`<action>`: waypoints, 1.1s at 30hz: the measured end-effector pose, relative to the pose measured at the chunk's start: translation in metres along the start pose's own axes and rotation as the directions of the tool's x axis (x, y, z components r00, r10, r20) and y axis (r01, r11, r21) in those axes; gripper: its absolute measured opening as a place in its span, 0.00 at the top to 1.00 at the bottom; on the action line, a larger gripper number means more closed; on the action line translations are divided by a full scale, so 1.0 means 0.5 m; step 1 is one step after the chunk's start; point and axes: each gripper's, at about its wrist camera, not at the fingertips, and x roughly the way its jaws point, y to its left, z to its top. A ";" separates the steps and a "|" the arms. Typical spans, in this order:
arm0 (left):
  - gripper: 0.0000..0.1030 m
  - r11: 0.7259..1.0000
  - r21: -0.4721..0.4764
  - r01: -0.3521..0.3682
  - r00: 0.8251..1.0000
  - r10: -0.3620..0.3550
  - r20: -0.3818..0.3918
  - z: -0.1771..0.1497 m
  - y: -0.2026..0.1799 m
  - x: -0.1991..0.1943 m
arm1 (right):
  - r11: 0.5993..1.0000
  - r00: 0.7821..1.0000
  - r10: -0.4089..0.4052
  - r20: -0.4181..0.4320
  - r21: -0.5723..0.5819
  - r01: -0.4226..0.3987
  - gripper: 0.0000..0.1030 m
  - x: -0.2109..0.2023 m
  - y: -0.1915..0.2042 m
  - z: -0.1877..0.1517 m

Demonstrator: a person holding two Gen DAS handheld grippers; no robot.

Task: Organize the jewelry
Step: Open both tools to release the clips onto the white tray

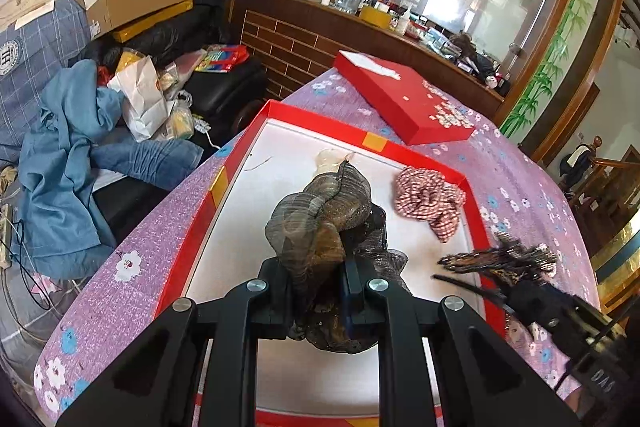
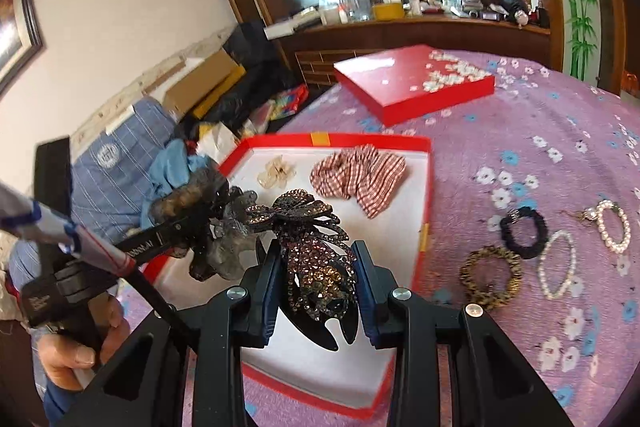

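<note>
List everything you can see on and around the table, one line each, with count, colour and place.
Box: one, red with white lining, open on the tablecloth.
Lid: one, red, behind the box.
Tablecloth: one, purple with flowers, covering the table.
Checked scrunchie: one, red and white, inside the box.
Pale flower clip: one, cream, inside the box at the back.
Leopard scrunchie: one, brown, on the cloth right of the box.
Black scrunchie: one, beside the leopard one.
Pearl bracelets: two, white, furthest right.
Rhinestone hair clip: one, brown, in the right tool.
Mesh hair bow: one, brown-grey, in the left tool.
Hand: one, gripping the left tool's handle.
</note>
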 end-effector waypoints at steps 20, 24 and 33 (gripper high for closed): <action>0.84 0.999 -0.003 -0.039 0.998 0.039 -0.048 0.036 0.019 0.056 | 0.993 0.991 -0.110 -0.080 -0.043 0.106 0.64 0.123 0.032 0.054; 0.83 0.999 -0.020 -0.042 0.997 0.040 -0.062 0.035 0.026 0.067 | 0.991 0.986 -0.129 -0.107 -0.049 0.125 0.63 0.146 0.031 0.057; 0.57 0.998 -0.035 -0.043 0.998 0.042 -0.049 0.034 0.033 0.055 | 0.992 0.979 -0.126 -0.160 -0.048 0.119 0.46 0.161 0.019 0.043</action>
